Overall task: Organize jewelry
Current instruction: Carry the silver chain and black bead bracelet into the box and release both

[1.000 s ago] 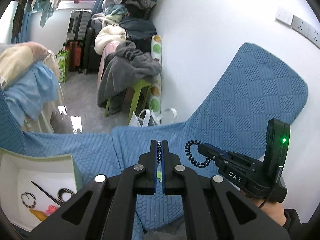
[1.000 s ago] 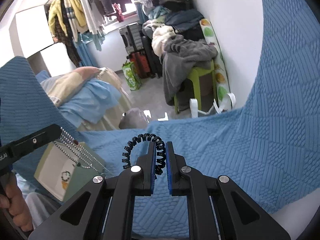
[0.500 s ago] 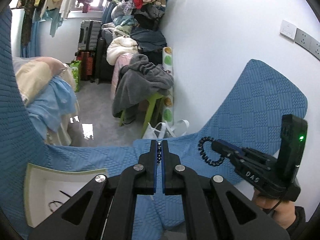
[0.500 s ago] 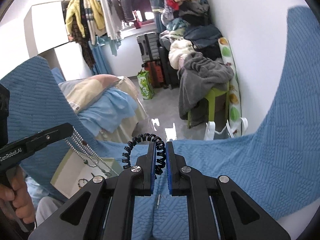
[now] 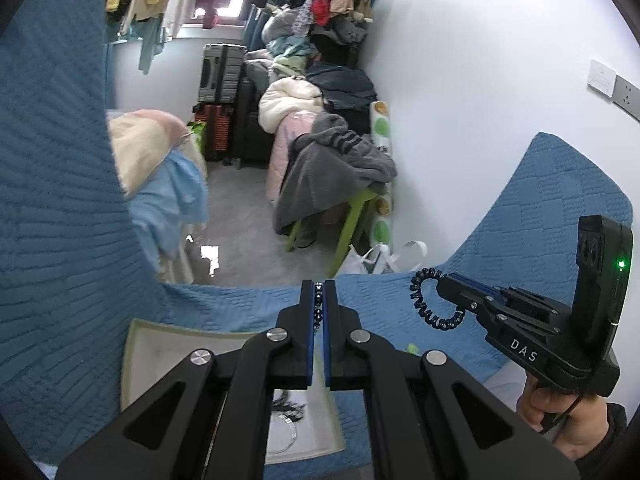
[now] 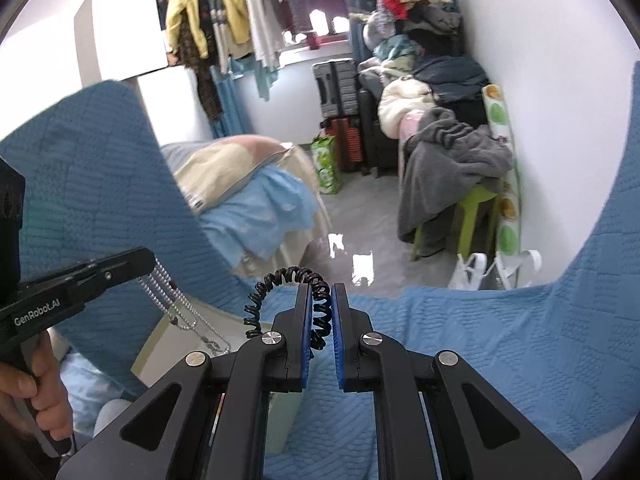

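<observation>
Left gripper (image 5: 318, 300): jaws pressed together on the bead necklace (image 6: 176, 308), whose strands dangle over the box (image 5: 160, 336).
Right gripper (image 6: 320, 312): pinching the black coil hair tie (image 6: 280, 284), held above the blue quilt (image 6: 480, 340).
Change: both grippers have lifted and swung level; the box has slid nearer beneath the left one.
Meaning: both items probably travel to the box; neither is deposited yet.

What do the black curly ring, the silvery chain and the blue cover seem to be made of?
The black curly ring, held in the right tool, looks like glossy plastic coil, probably a springy hair tie: even spiral loops with a slight sheen. The silvery chain, hanging from the left tool, looks like shiny metal or metal-coated beads: small bright links with a few dark stones. The blue cover is matte quilted fabric, with a stitched ribbed pattern.
</observation>
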